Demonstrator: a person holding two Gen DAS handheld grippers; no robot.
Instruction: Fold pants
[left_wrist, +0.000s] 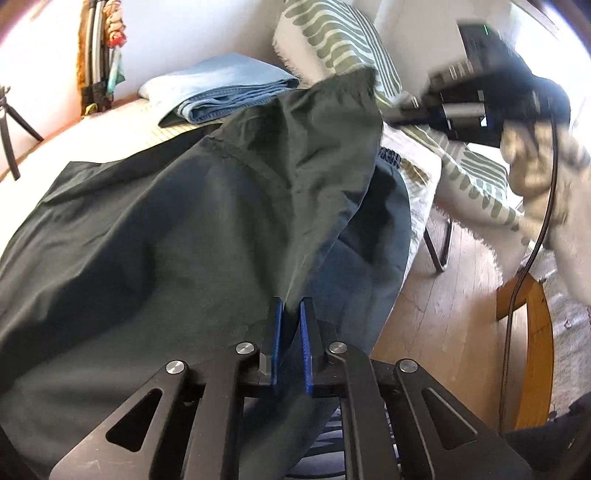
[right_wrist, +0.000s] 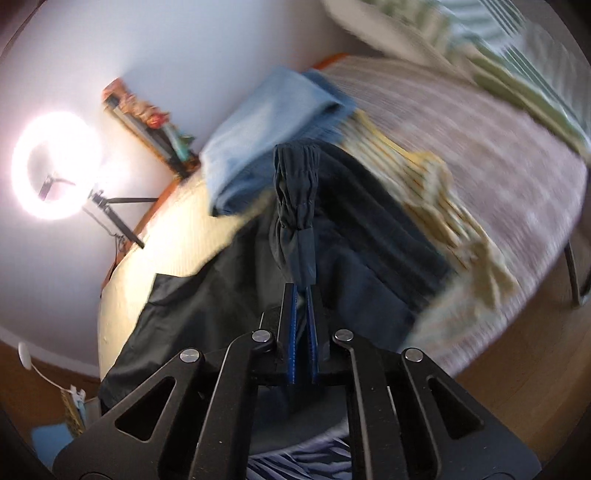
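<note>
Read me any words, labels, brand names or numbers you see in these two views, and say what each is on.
None can be read. The dark pants, the folded jeans and the striped cushion show no lettering; the right gripper is too blurred to tell.

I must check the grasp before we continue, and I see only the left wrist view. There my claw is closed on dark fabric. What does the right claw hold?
Observer: The right claw is shut on the gathered elastic waistband of the dark pants.
Operator: Do the pants hang free, or rest on something?
Observer: Partly resting. In the right wrist view the lower part of the pants lies on the bed, reaching its near edge.
Operator: Is anything lit near the bed? My view shows only a tripod leg.
Observer: Yes, a bright ring light on a stand shines by the wall, beyond the folded blue jeans.
</note>
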